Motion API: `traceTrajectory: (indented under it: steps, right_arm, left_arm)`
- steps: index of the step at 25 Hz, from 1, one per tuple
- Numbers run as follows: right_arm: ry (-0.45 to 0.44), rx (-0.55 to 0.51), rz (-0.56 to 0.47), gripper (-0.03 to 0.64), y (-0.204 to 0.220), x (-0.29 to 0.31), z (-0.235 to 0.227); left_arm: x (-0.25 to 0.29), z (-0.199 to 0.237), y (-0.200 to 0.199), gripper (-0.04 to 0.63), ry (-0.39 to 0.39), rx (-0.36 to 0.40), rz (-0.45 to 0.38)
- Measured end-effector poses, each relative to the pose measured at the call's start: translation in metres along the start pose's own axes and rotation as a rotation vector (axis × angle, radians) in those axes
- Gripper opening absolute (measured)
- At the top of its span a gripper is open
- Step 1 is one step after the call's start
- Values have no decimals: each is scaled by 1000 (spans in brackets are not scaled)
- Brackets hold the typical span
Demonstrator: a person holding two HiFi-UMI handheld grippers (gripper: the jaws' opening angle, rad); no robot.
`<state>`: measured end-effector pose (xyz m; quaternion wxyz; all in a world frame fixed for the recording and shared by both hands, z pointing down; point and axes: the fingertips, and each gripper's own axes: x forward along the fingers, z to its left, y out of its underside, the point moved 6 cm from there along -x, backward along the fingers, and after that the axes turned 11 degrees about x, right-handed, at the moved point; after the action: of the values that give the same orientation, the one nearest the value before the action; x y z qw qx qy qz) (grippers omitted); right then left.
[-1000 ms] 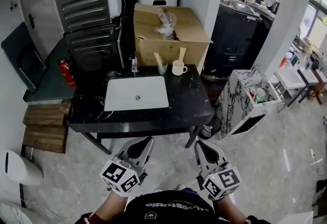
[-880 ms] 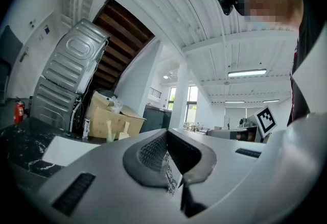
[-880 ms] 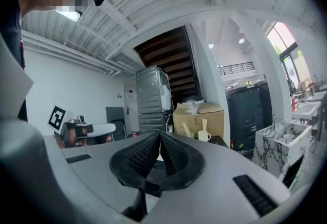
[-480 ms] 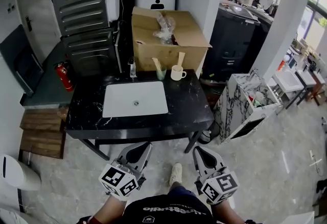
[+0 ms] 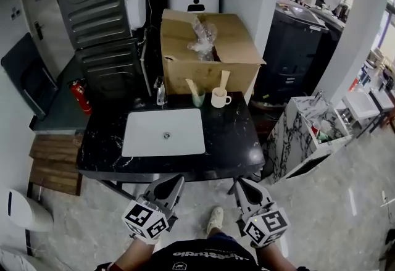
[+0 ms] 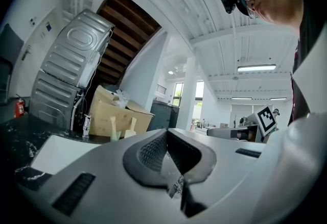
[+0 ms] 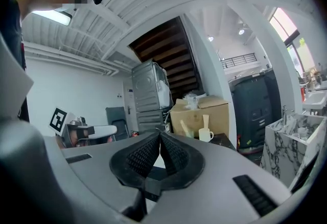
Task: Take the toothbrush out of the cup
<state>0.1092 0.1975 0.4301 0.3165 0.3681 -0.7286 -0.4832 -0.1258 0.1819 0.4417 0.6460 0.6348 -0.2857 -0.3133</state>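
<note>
White cup [image 5: 218,98] holds toothbrush [image 5: 224,78]; black counter [image 5: 229,135] beneath.

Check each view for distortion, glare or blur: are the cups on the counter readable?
Head view: edges bow, windows at right glare, white mug and green cup small but sharp. Left gripper view: heavy fisheye, dark corners, cups tiny. Right gripper view: fisheye, window overexposed, white mug clear.
</note>
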Motion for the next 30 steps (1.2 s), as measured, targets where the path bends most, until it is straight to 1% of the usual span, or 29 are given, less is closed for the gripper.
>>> traceTrajectory:
  steps: [3,8,14,18,22,27,30]
  right_arm:
    - [-19,3,13,38,-16,28,-30]
    - [-71,-15,-1,38,-53,72,-81]
    - [-138,11,14,38,-78,100,-129]
    - [-153,31,28,38,-81,117,-153]
    - [-154,45,40,38,-81,133,-167]
    - [-139,48,59,38,-82,159,-175]
    - [-120,36,72,38,-82,175,-172]
  left_arm:
    - [42,11,-4,15,0,11,1]
    - [117,28,-15,15,-6,39,-1]
    - [190,32,-26,15,-9,81,28]
    - [215,37,-25,15,-23,77,42]
    - [227,51,-17,15,-36,68,69]
    - [240,74,-16,15,-49,50,70]
    - [246,93,-11,15,-32,39,65]
